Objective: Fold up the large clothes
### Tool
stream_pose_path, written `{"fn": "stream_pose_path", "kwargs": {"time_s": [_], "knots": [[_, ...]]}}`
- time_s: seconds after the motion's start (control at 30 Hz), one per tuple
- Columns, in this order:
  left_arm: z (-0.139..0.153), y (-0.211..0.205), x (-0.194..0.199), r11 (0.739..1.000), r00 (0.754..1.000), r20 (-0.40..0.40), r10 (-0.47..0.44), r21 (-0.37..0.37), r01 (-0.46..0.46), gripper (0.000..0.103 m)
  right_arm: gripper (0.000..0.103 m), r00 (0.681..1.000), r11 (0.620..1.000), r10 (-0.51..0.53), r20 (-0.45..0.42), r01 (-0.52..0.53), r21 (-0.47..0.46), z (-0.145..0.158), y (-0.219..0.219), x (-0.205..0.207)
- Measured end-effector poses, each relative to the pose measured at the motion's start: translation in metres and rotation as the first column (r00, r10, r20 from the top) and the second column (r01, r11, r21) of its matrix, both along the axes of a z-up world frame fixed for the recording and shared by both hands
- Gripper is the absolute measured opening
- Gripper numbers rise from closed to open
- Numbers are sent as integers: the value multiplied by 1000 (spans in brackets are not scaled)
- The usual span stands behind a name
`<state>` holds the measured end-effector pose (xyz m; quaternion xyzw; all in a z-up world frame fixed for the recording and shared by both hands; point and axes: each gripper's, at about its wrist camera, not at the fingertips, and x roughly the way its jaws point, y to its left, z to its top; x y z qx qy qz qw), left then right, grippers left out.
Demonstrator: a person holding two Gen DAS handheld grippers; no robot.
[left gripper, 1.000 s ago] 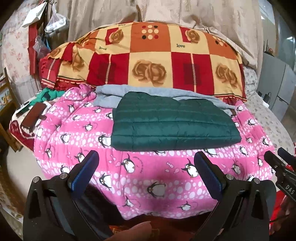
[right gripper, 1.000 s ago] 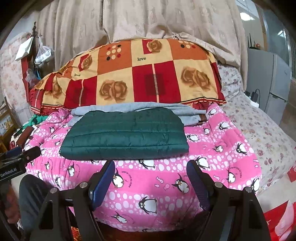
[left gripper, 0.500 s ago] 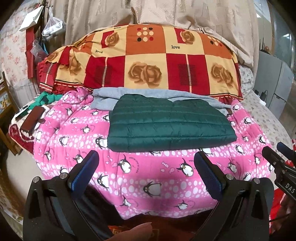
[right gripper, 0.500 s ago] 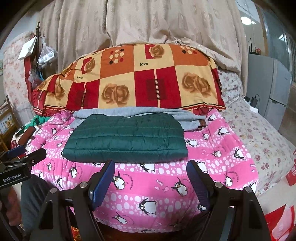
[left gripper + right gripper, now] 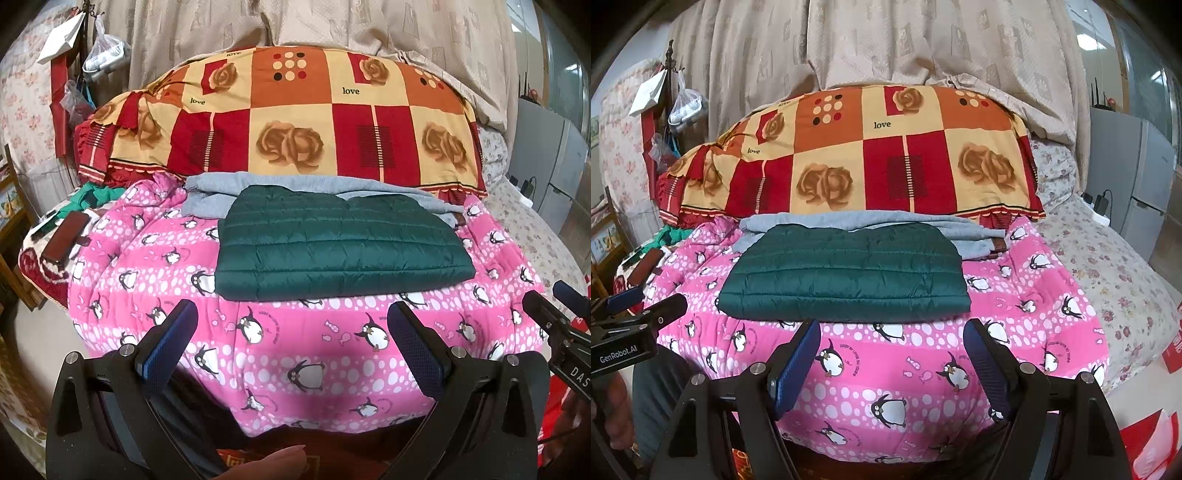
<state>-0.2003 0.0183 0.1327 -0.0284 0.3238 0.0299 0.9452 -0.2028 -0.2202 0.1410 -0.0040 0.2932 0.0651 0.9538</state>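
A dark green quilted jacket (image 5: 340, 243) lies folded flat on a pink penguin blanket (image 5: 280, 343); it also shows in the right wrist view (image 5: 846, 275). A folded grey garment (image 5: 210, 192) lies under and behind it, and shows in the right wrist view (image 5: 964, 234). My left gripper (image 5: 291, 317) is open and empty, held back from the jacket's near edge. My right gripper (image 5: 890, 334) is open and empty, just short of the jacket's near edge. Each gripper shows at the edge of the other's view.
A large red and orange checked quilt (image 5: 295, 114) is piled behind the clothes. A dark case (image 5: 64, 240) and green cloth (image 5: 92, 195) lie at the left. A floral bed sheet (image 5: 1115, 266) and a grey cabinet (image 5: 1126, 173) are at the right.
Both grippers have drawn back and risen slightly from the bed, so the jacket sits a little farther off. Both stay open and empty. The clothes have not moved.
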Motion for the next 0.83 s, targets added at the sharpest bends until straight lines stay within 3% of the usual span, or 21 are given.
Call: {"fn": "stream_pose_path", "kwargs": {"time_s": [0.53,0.83], "knots": [[-10,-1,5,1000,1000,-21,-11,-10,11,103,77,1000,1000,9,-8,-9,1,-4,1,2],[-8,0,1,1000,1000,15,-14,-20,14,103,77,1000,1000,7,-7,-7,1,-5,2,1]]}}
